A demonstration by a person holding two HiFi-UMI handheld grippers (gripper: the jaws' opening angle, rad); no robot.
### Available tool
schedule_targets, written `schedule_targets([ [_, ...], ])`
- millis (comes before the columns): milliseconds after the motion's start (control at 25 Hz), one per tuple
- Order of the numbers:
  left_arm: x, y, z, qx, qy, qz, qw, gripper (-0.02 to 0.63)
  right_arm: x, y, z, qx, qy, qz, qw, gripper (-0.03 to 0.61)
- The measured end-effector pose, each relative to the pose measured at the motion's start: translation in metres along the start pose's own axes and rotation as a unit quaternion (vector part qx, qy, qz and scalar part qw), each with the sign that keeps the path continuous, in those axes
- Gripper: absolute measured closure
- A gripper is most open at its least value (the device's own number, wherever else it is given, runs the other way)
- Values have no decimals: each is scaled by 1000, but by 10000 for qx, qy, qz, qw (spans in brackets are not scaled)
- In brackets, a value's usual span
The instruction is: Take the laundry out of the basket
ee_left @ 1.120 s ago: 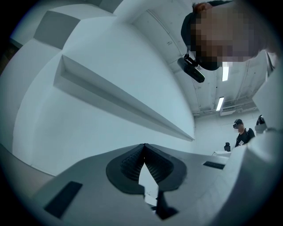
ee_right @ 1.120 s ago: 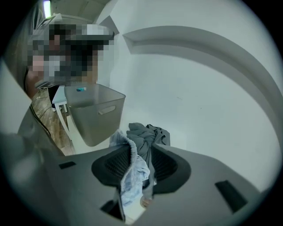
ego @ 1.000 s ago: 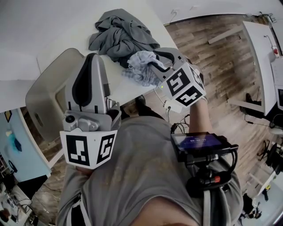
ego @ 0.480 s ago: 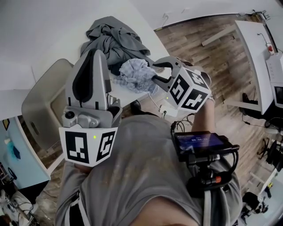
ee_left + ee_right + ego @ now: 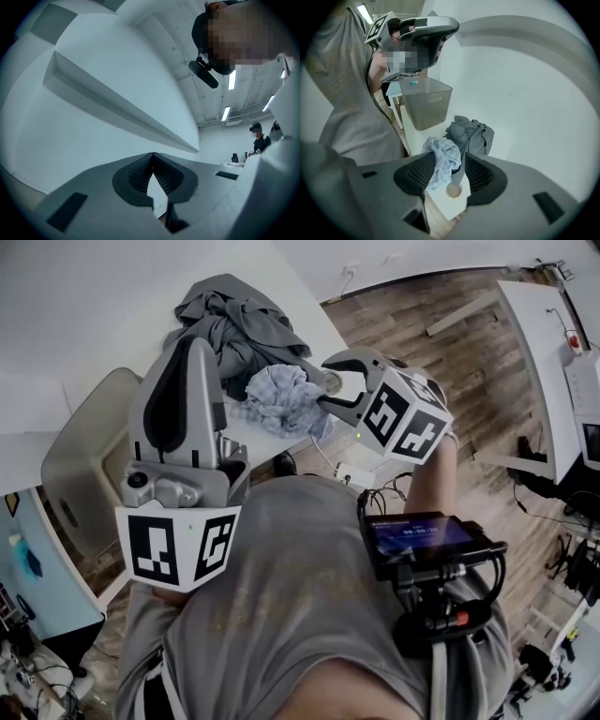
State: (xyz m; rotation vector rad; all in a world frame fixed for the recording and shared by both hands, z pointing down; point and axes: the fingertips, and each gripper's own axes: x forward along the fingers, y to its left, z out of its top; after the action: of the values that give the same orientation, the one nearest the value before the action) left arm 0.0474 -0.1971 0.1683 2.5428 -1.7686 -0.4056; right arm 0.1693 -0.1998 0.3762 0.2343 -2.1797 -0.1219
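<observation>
Jaws on right gripper, just opening, straddle cloth stretched lengthwise.

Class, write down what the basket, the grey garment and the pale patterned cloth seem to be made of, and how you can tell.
Basket: likely hard plastic, matt and pale; smooth stiff walls with a moulded handle slot. Grey garment: soft fabric, perhaps jersey, matt; it slumps in deep folds. Patterned cloth: thin fabric, perhaps cotton; it crumples finely.
</observation>
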Motion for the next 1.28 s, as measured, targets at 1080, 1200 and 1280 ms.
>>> schedule_targets([
  [1080, -50, 48, 20, 362, -128, 1306, 9907, 604, 44, 30, 45, -771, -282, 1920, 9780, 120],
  [1200, -50, 47, 19, 352, -187, 1307, 9906, 604, 31, 36, 47, -1080, -357, 2097, 9711, 120],
  [1280, -50, 47, 20, 333, -260, 1294, 9907, 604, 22, 35, 54, -1200, -521, 2128, 9683, 120],
])
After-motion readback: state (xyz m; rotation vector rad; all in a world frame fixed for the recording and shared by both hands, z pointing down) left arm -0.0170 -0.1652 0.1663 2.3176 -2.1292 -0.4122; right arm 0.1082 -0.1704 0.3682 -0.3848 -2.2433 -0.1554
